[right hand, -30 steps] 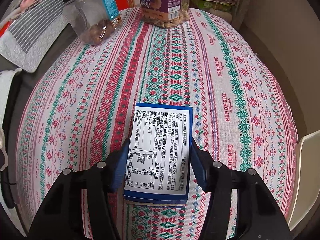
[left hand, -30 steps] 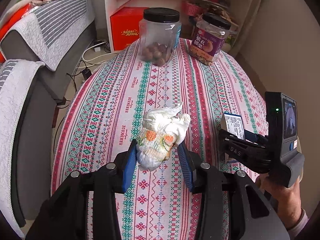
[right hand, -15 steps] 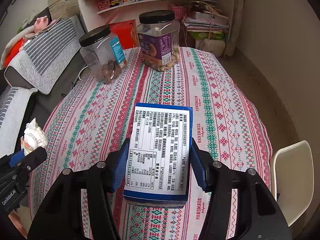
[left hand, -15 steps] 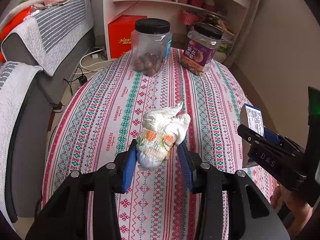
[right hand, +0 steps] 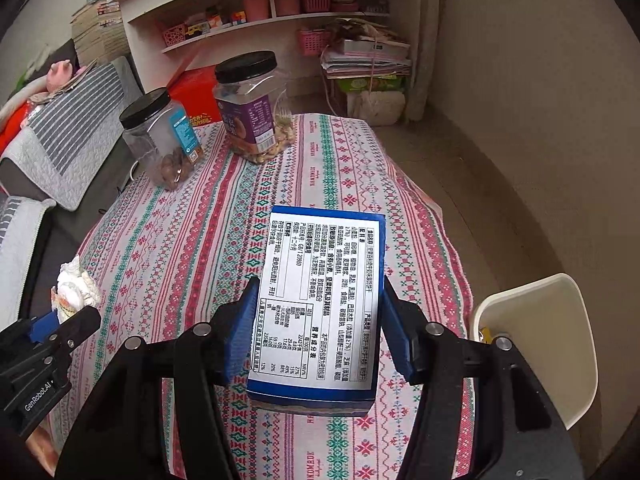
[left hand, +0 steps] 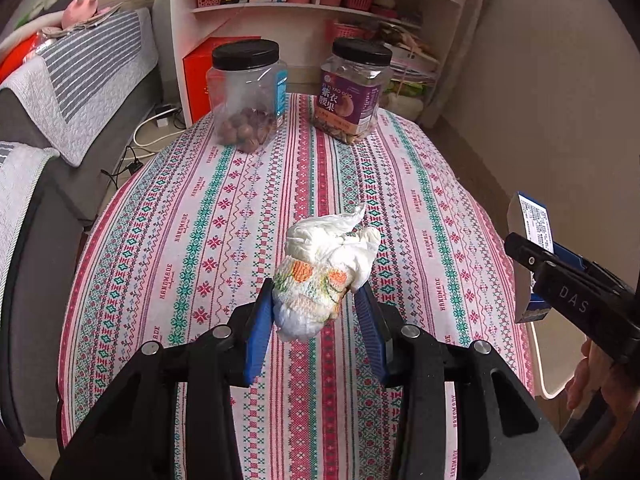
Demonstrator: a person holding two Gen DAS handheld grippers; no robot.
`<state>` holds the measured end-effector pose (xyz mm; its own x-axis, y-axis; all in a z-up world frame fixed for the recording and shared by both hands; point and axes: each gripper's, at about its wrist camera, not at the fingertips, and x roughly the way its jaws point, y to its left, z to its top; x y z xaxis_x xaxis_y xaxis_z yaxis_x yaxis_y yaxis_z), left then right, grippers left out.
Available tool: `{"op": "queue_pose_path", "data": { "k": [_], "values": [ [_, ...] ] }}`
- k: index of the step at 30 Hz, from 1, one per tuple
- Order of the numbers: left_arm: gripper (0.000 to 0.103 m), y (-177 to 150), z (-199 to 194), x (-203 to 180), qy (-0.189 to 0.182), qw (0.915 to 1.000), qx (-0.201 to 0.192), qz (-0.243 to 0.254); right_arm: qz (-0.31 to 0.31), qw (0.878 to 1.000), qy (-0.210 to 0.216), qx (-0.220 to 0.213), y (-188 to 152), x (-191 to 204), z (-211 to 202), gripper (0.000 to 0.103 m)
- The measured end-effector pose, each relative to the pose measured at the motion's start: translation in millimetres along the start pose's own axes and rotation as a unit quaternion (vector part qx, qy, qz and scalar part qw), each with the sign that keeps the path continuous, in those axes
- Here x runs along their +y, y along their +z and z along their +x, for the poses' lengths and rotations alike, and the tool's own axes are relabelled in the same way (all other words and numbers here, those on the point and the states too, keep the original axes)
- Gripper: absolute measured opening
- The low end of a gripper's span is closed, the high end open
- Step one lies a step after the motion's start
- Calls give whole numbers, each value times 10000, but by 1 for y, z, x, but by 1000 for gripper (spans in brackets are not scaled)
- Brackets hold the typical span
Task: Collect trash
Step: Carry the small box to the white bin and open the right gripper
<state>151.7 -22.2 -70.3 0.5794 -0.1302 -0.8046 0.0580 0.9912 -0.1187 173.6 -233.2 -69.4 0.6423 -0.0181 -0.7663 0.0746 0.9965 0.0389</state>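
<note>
Above a table point(left hand: 168, 240) draped in a cloth patterned with red, green and white stripes, a person holds two black hand-held grippers with blue pads. The left gripper point(left hand: 316, 312) is clamped on a crumpled white paper wad with orange and green print point(left hand: 324, 272), which hangs clear of the cloth between the two pads. The right gripper point(right hand: 316, 328) grips a flat blue cardboard box with a white printed label point(right hand: 320, 300), its pads pressing the box's two long sides and holding it tilted above the table. From the left gripper's camera, the right gripper sits off to the right edge with the box poking up past its fingers, and part of a hand point(left hand: 588, 376) shows beneath it. From the right gripper's camera, the left gripper and its wad appear low at the left edge. At the far end of the table stand two clear plastic jars with black screw lids: one with a light blue label point(left hand: 250, 96), holding a few brown round nuts at the bottom, and just beside it one with a purple label point(left hand: 354, 88), holding pale nuts. A cream-coloured plastic bin point(right hand: 560, 320) stands on the floor by the table's right side, with what may be a yellow scrap inside, though that corner is hard to make out. A grey sofa with a striped cover point(left hand: 72, 80) lies to the left, and white shelves point(left hand: 320, 8) with pink baskets stand behind.
</note>
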Motion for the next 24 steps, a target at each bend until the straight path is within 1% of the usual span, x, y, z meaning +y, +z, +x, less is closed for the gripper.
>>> {"op": "queue_pose_path", "data": {
  "k": [6, 10, 12, 14, 18, 19, 20, 22, 24],
  "values": [
    [41, -5, 4, -29, -137, 9998, 39, 135, 404, 9985, -355, -101, 1, -54, -14, 54],
    [41, -9, 8, -46, -215, 9995, 72, 226, 714, 9949, -696, -148, -1, -92, -21, 54],
    [41, -11, 11, -55, -248, 9992, 89, 286, 907, 9923, -828, -145, -3, -112, -23, 54],
    [41, -13, 13, -63, -263, 9989, 98, 364, 1073, 9885, -1053, -142, -5, -129, -27, 54],
    [41, -18, 18, -78, -291, 9981, 141, 516, 1520, 9788, -1371, -76, -12, -165, -32, 56],
    [41, -20, 19, -82, -297, 9979, 148, 559, 1626, 9763, -1428, -62, -13, -174, -33, 59],
    [41, -21, 19, -85, -309, 9976, 154, 604, 1730, 9734, -1498, -79, -15, -181, -35, 70],
    [41, -23, 20, -93, -333, 9969, 163, 693, 1898, 9688, -1589, -129, -18, -193, -40, 79],
    [41, -26, 22, -104, -359, 9961, 160, 790, 2047, 9657, -1593, -120, -20, -204, -42, 85]
  ]
}}
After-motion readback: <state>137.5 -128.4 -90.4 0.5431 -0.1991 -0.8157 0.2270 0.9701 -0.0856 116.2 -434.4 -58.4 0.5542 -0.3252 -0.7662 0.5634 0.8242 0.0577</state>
